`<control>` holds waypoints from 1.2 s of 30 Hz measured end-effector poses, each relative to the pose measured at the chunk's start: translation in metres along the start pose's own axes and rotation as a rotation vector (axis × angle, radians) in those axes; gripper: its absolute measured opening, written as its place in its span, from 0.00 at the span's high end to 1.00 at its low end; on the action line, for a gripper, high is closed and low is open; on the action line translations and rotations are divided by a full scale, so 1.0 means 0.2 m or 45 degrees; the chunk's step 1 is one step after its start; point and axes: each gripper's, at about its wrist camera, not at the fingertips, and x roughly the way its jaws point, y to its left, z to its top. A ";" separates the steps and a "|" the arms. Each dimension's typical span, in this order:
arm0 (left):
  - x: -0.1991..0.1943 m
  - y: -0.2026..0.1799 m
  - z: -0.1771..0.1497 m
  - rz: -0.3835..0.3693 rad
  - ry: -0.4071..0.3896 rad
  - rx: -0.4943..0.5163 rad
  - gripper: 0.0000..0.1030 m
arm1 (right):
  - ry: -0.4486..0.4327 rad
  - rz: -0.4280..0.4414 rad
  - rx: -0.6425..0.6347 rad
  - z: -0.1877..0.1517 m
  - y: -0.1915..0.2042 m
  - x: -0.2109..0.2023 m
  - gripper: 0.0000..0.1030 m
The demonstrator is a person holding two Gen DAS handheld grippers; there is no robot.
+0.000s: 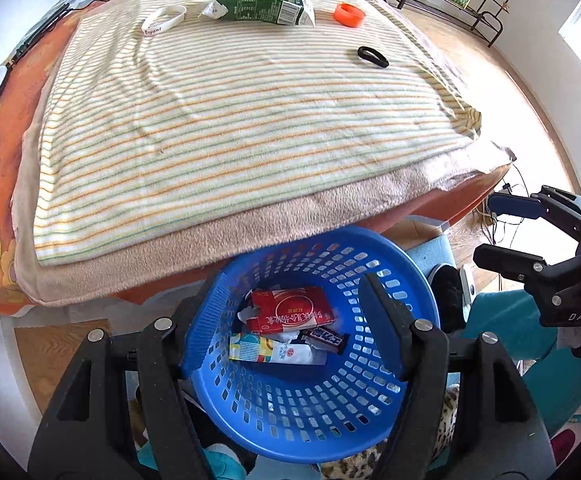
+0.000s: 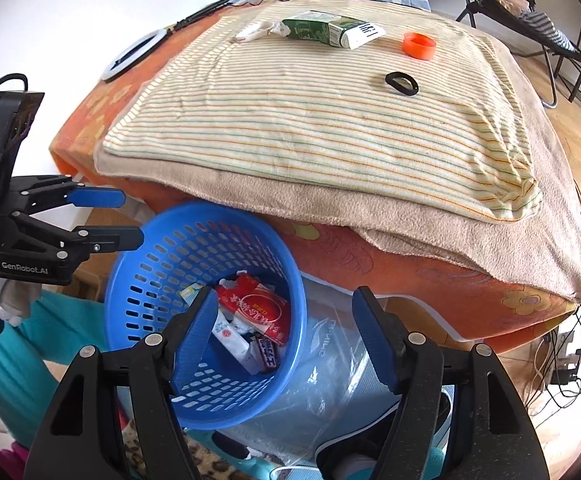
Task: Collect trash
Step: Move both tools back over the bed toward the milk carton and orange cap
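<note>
The task looks partly done. On the striped blanket [image 1: 250, 120] four things are left, well apart from the basket. From left to right they are a white wristband [image 1: 165, 18], a green carton [image 1: 260, 7] lying on its side, an orange cap [image 1: 349, 13] and a black ring [image 1: 372, 57]. The carton reads as plain trash; whether the wristband, cap and ring count as trash cannot be told.

Below the near edge of the bed, the blue basket [image 1: 418, 280] already holds a red box [image 1: 290, 310], a pale wrapper [image 1: 274, 350] and a dark candy bar wrapper [image 1: 324, 336], all on its bottom.

The left gripper [image 1: 286, 320] hangs over the basket with its jaws standing wide and nothing between the pads. The right gripper [image 2: 282, 340], just beside it over the basket's right rim, is likewise spread wide and carries nothing.

My judgement: with both grippers free, the next reach goes back up to the blanket, most likely for the carton.
</note>
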 end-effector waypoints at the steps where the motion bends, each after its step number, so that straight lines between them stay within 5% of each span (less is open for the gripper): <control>1: -0.01 0.00 0.04 0.003 -0.013 -0.010 0.32 | -0.009 -0.008 0.001 0.02 -0.01 -0.01 0.33; 18: 0.00 0.11 0.60 -0.043 -0.124 -0.313 0.25 | -0.133 -0.074 0.095 0.38 -0.31 -0.10 0.33; 36: 0.40 0.42 1.16 -0.199 -0.113 -0.715 0.25 | -0.191 -0.107 0.275 0.85 -0.71 0.13 0.33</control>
